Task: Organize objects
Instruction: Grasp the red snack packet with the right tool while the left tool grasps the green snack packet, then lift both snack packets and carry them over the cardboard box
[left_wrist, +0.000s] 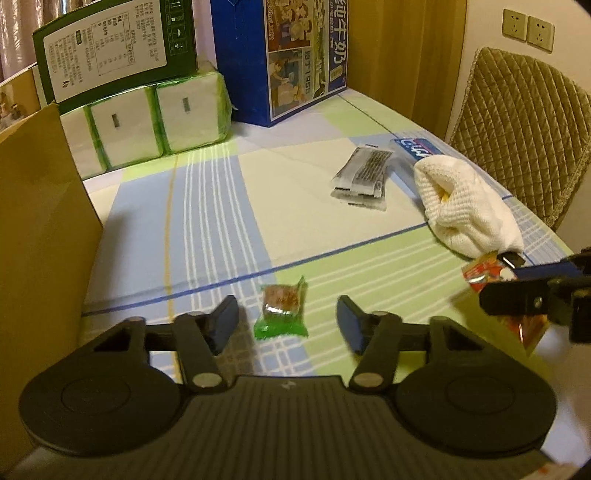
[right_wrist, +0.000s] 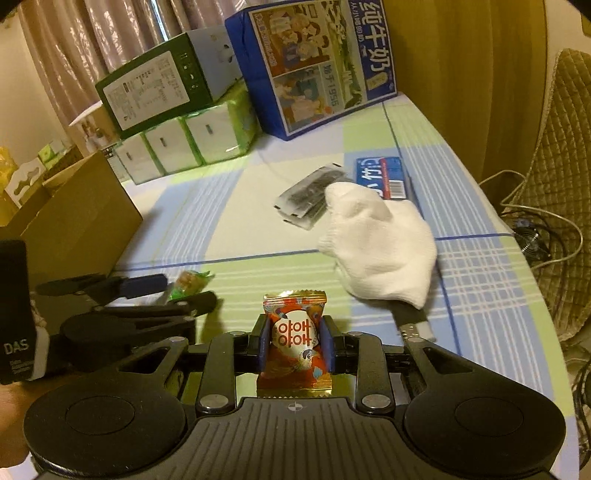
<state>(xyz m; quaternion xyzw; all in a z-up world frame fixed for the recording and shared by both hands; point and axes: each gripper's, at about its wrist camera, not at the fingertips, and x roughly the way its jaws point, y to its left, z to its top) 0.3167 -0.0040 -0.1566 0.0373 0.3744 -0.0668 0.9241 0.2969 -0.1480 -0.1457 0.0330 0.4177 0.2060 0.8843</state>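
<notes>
We see the left gripper (left_wrist: 286, 325) spread wide, green snack packet (left_wrist: 282, 312) on the tablecloth (left_wrist: 207, 229) between its fingers | right gripper (right_wrist: 294, 343) clamps red-gold candy packet (right_wrist: 294, 343) | white sock (right_wrist: 380, 243) farther right, near silver sachets (left_wrist: 360, 173).

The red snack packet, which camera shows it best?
The right wrist view: the red snack packet sits centred and sharp, label facing the camera, clamped by the right gripper. The left wrist view catches only a blurred part of it at the right edge, mostly hidden behind that gripper's fingers.
</notes>
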